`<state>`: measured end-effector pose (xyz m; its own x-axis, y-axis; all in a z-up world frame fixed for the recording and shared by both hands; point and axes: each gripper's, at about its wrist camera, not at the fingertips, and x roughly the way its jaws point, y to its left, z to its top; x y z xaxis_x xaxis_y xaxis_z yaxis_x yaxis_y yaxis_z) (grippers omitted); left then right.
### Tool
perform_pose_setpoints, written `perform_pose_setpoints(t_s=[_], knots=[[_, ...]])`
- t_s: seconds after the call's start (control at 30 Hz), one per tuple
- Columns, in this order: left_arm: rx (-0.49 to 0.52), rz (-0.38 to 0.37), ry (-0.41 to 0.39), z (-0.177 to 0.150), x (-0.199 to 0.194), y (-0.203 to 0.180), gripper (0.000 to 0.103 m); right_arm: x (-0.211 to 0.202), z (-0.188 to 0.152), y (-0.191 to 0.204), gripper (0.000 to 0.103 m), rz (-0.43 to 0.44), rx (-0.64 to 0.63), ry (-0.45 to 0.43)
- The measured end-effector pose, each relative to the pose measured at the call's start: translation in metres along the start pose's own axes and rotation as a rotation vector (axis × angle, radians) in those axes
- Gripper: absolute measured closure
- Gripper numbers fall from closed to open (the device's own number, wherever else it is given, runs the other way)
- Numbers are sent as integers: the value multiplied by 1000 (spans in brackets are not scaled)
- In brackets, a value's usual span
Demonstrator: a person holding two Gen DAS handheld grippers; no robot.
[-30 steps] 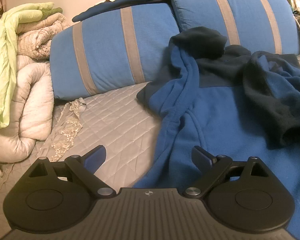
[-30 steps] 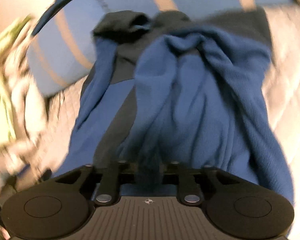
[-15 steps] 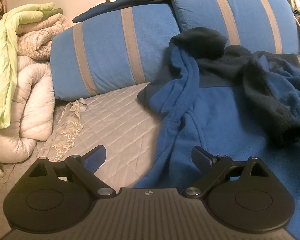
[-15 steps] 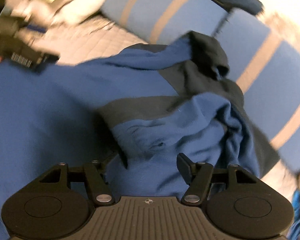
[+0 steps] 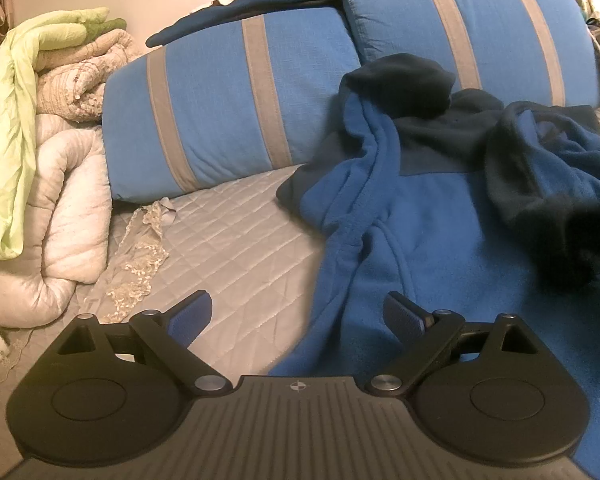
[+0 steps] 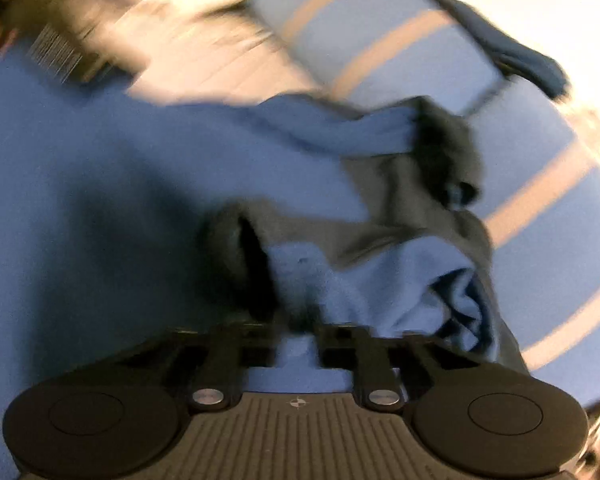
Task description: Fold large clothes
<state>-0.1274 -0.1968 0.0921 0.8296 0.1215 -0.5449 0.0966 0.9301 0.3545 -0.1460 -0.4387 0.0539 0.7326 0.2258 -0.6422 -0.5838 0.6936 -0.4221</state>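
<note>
Right gripper [image 6: 298,336] jaws just clamped the crumpled blue fleece [image 6: 100,184]; left gripper [image 5: 298,314] jaws gape.

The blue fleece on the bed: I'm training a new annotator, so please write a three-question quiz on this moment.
1. True or false: the left gripper is open, with nothing pressed between its pads.
2. Multiple choice: the right gripper is A) wide open above the quilt, B) shut on a fold of the blue fleece, C) holding a striped cushion.
3. Fill in: the dark cuff of the folded-over sleeve lies on the fleece's ____ body.

Key: 1 true; 2 B, its jaws have just closed on the fabric; 3 blue.
</note>
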Motion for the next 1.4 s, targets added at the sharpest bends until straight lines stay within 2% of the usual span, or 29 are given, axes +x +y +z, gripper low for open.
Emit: perform_pose_setpoints(t_s=[0.13,0.27,0.4,0.53,0.63,0.77,0.93,1.1,1.13,1.2,1.3,1.4], knots=[[9,8,0,0,0,-1,9,-31,11,-77,94,-50,350,-128],[10,9,1,0,0,-2,9,-75,-5,-163,94,-130,682,-215],[10,8,1,0,0,-1,9,-116,-46,-230,94,-245,934,-199],[9,5,1,0,1,-1,9,-150,-119,-270,94,-303,1231,-117],[8,2,1,0,1,0,9,-166,-185,-273,94,-332,1438,-53],[11,1,3,1,1,-2,9,-172,-267,-254,94,-328,1678,8],[10,2,3,1,2,-2,9,-173,-338,-217,94,-302,1907,70],[10,2,3,1,1,-2,9,-176,-369,-190,88,-319,2008,59],[10,2,3,1,1,-2,9,-178,-369,-185,85,-343,2005,64],[11,2,3,1,1,-2,9,-184,-369,-178,68,-387,1982,63],[11,2,3,1,1,-2,9,-194,-367,-164,60,-409,1946,8],[12,3,3,1,1,-2,9,-194,-362,-153,54,-369,1877,-63]])
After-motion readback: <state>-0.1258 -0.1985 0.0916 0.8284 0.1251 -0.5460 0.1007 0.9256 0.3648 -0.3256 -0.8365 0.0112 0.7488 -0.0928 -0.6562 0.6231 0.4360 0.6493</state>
